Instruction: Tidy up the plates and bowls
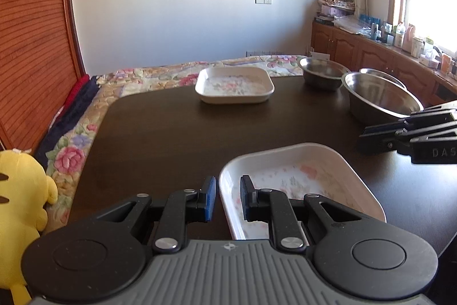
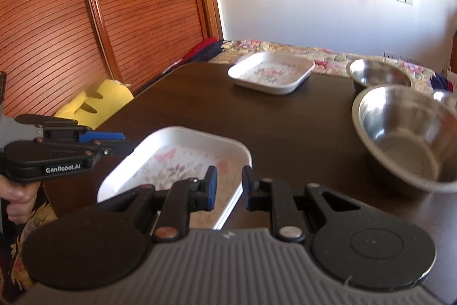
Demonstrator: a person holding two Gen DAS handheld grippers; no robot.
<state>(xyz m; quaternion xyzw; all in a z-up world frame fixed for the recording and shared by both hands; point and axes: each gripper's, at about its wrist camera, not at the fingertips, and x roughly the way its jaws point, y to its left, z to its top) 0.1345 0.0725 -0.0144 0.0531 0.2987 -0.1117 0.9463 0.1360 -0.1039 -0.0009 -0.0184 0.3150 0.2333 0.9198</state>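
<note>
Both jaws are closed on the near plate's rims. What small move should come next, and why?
Probably lift the near floral plate slightly off the table: both rims are clamped, and the matching far plate sits empty, ready for stacking.

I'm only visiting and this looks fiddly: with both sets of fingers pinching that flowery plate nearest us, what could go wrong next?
1. The fingers of the left gripper and right gripper each pinch only a thin rim of the near plate, on opposite sides. If the hands move unevenly, it may tilt or slip out.
2. The large steel bowl stands close beside the right gripper. A swing that way could knock it.
</note>
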